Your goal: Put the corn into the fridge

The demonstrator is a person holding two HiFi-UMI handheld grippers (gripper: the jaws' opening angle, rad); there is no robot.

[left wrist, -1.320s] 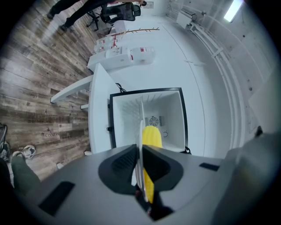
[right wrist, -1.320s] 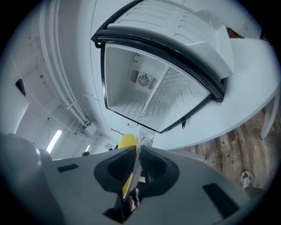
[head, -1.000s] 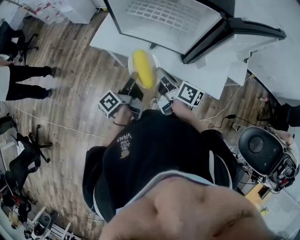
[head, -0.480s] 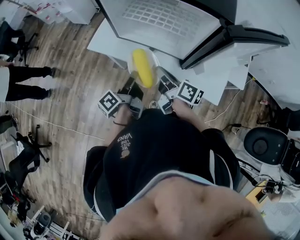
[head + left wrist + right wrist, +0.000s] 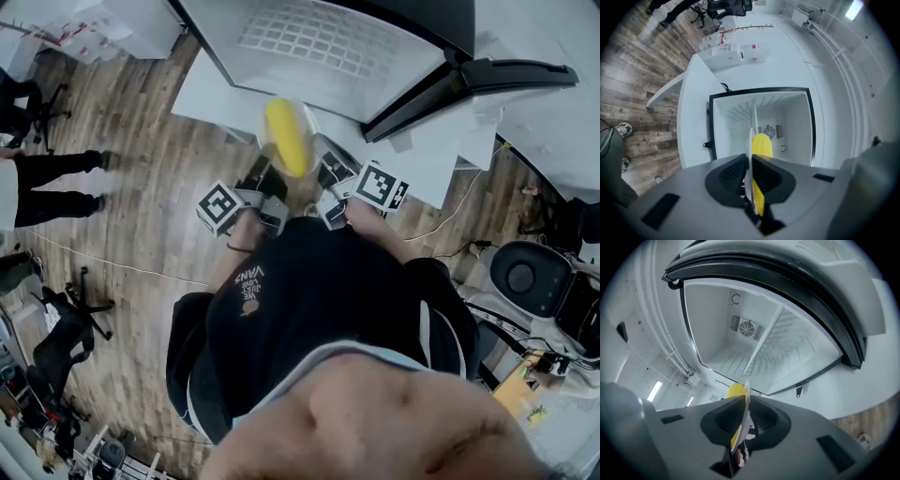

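The corn (image 5: 286,136) on its plate (image 5: 750,155) has drawn nearer the open fridge (image 5: 328,42).

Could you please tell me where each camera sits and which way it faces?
Head view: on the person's head, facing steeply down; torso, left gripper, right gripper, open fridge.
Left gripper view: on the left gripper, looking along its jaws into the fridge.
Right gripper view: on the right gripper, also facing into the fridge.
Shared: corn on the clamped plate.
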